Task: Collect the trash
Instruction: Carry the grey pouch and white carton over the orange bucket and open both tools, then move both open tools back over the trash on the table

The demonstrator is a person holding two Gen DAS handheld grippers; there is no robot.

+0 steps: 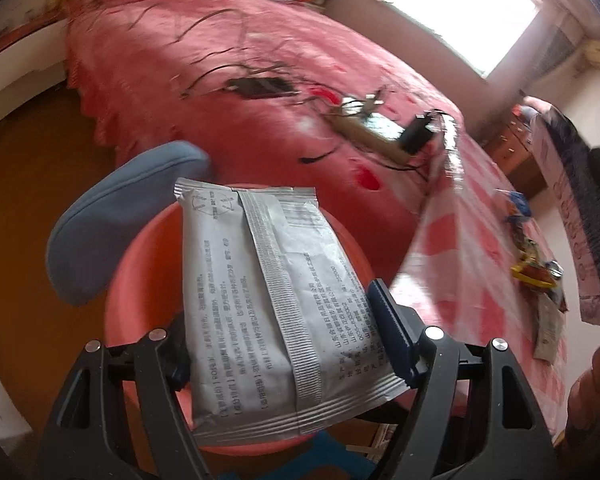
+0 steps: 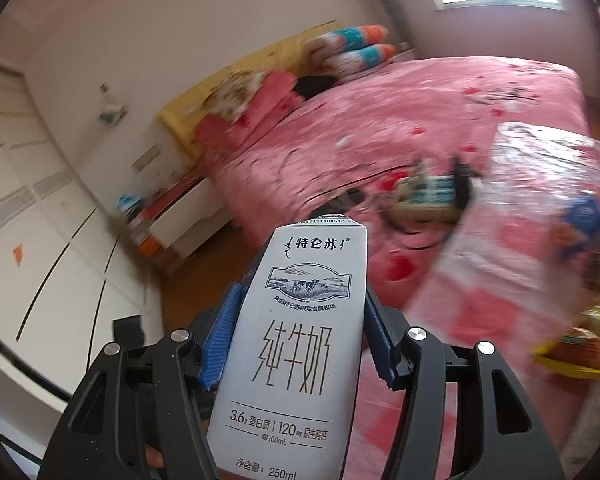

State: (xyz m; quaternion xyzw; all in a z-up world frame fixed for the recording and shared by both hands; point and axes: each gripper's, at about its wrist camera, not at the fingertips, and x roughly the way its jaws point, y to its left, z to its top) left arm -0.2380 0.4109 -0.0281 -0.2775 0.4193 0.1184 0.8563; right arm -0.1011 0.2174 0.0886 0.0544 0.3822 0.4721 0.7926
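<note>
Both loaded. Left gripper (image 1: 284, 344) clenched on silver packet (image 1: 268, 300): sits lengthwise btwn the fingers, back seam facing cam, crimped near edge hanging just below the grip, far edge sticking out well past the tips. Blue ribbed pad (image 1: 392, 332) pressing its right edge; left pad hidden behind packet. Held over pink round basin (image 1: 140, 280), rim visible on both sides of packet. Blue cushion-like thing (image 1: 112, 224) just left of basin.

Right gripper (image 2: 296, 312) clamped on milk carton (image 2: 296, 344), white w/ black print, cow picture, 250mL. Pinned upright btwn both blue pads, at mid-height of carton; top poking well beyond fingertips, bottom cut off by frame edge. Tilted slightly right.

Behind: pink bed (image 1: 240, 60) w/ cables and power strip (image 1: 372, 136) on it, striped pillows (image 2: 352, 48) by yellow headboard (image 2: 228, 80). Right side: table w/ pink checked cloth (image 1: 472, 240), more wrappers (image 1: 536, 272) on it, well apart from both grippers. Blurred, so can't tell what kind. White wardrobe (image 2: 28, 240) at left in right-wrist view. Window (image 1: 460, 8) bright above.
</note>
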